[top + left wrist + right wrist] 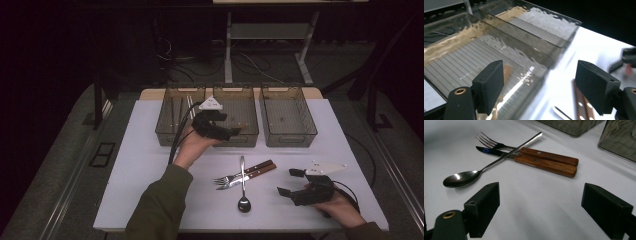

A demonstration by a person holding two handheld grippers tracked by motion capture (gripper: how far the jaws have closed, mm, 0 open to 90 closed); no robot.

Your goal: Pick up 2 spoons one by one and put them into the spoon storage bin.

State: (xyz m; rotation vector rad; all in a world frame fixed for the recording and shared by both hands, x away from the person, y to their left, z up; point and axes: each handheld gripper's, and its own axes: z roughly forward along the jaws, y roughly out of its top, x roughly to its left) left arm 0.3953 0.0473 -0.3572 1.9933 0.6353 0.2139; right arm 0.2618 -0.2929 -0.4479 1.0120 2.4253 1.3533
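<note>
Fingers (489, 86) of the left gripper (231, 131) hung released over the middle bin (248, 136); right gripper (291, 182) (also released) waited lower right beside the cutlery (245, 176).

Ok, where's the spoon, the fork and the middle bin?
spoon (459, 178): right gripper view, on its bowl.
fork (486, 141): right gripper view, on its tines.
middle bin (245, 137): high view, on its front wall.

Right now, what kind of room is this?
Probably a lab or test room, not a kitchen: a white table under dark surroundings, hand-held grippers with cables, and cutlery laid out before three clear bins.
</note>
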